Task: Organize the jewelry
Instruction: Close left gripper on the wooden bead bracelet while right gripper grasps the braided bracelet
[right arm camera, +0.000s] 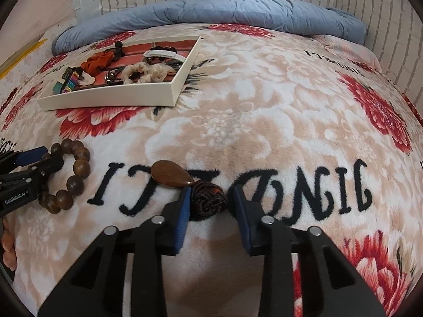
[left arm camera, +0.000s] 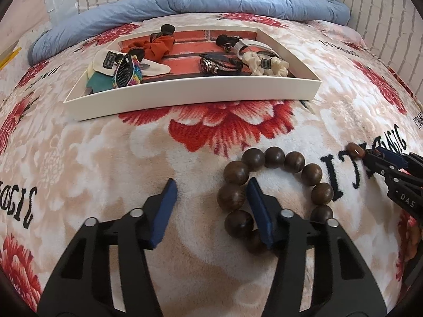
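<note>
A bracelet of large dark wooden beads (left arm camera: 275, 157) lies on the floral blanket; it also shows in the right wrist view (right arm camera: 79, 170). My left gripper (left arm camera: 211, 206) is open astride its left side: the right finger stands inside the ring, the left finger outside, clear of the beads. A brown teardrop pendant (right arm camera: 170, 173) with a knotted dark cord (right arm camera: 208, 202) lies beside it. My right gripper (right arm camera: 211, 208) is open with the cord bundle between its pads; the left pad is close against it, while the right pad is just clear.
A white tray (left arm camera: 195, 89) at the back holds scrunchies, a hair claw, bracelets and other accessories. A rolled blue quilt (left arm camera: 185, 0) lies along the white brick wall. The floral blanket (right arm camera: 264, 121) covers the bed. A person's fingers (right arm camera: 8, 248) show at the left edge.
</note>
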Demonstrator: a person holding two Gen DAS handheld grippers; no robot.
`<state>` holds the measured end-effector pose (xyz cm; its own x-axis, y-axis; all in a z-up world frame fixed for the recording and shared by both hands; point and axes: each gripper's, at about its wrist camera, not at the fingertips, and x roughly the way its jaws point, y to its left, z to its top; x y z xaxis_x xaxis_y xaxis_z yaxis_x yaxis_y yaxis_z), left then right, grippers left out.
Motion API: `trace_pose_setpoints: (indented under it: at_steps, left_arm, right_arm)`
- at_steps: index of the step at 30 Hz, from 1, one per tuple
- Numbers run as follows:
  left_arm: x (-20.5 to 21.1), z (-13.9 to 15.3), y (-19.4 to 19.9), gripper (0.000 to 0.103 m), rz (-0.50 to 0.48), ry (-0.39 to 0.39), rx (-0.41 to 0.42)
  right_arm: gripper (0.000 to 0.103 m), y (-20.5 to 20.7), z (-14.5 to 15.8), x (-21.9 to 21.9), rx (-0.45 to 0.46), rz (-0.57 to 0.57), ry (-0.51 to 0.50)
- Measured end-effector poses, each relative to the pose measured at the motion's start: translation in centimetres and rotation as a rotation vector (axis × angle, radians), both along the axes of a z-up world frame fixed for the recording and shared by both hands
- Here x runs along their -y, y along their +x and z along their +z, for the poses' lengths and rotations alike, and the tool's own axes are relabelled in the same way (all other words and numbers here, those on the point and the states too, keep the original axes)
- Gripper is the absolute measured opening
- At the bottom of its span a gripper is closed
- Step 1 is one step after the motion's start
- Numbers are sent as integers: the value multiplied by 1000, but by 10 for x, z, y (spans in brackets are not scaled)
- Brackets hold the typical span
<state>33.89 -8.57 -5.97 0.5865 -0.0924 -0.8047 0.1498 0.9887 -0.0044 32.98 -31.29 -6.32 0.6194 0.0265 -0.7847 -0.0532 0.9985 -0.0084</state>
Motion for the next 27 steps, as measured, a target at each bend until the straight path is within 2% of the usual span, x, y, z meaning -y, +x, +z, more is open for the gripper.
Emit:
trace_pose_setpoints:
  at_steps: [6, 9, 11, 13, 27]
  left_arm:
    - [0, 1, -2, 46, -10, -9, 5]
    - [4, 1, -4, 36, -30, -7, 12]
    - [7, 2, -6, 25, -49, -6, 16]
    - [9, 2, -6, 22, -59, 3, 20]
    - [2, 6, -8, 21, -50, -39, 33]
  right_arm:
    - [30, 0, 0, 0, 1, 0, 5]
    - [30, -1, 0, 0, 2, 0, 8]
    - [30, -1, 0, 0, 3, 0, 8]
    - [28, -1, 0, 1, 3, 0, 8]
    - [24, -5, 6, -2, 37, -13, -32]
